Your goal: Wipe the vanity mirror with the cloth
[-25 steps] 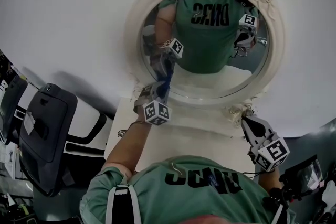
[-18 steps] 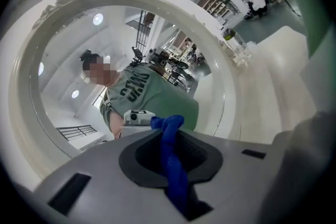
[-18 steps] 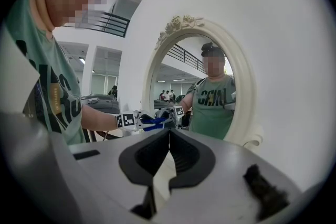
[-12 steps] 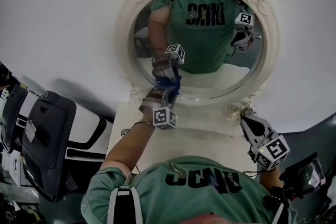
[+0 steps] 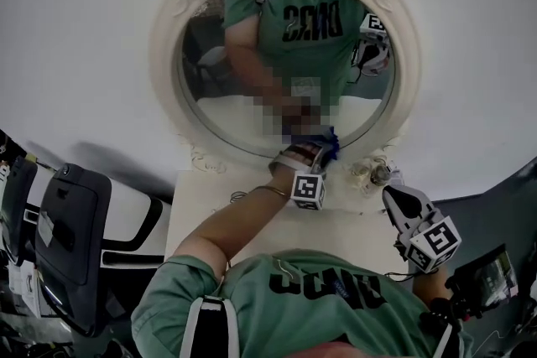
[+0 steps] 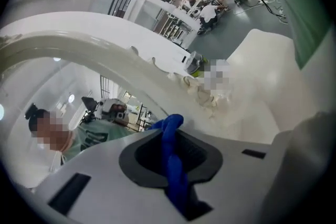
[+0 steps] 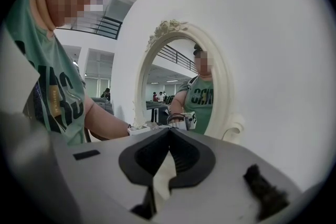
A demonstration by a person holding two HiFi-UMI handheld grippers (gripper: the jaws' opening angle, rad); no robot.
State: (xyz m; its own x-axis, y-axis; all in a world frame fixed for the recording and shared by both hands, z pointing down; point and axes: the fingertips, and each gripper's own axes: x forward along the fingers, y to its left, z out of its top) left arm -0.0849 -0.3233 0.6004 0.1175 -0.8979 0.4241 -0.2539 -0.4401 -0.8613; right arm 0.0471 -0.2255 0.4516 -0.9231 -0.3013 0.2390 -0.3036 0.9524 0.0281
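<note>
Step in hand: mid-wipe, at the lower right of the glass.

Left tool (image 5: 320,148) is clamped on a twisted blue cloth (image 5: 328,137). In the left gripper view the jaws pinch the cloth (image 6: 174,164), and a tuft pokes past the tips. The tuft sits at the bottom rim of the oval vanity mirror in a cream carved frame (image 5: 220,101). It looks to be on the glass right beside the frame, but contact can't be confirmed.

Right tool (image 5: 396,199) has its jaws together with nothing between them, confirmed in its own view (image 7: 169,132). It's idle.

Pose: left forearm reaches forward over the white surface (image 5: 243,210), wrist raised, tool angled up into the mirror's lower edge. Right tool is parked low at the right, near the frame's foot and off the glass.

Next move (my read): sweep along or up from the rim with steady pressure, keep the jaw tips off the glass, and avoid snagging the cloth on the carved frame.
</note>
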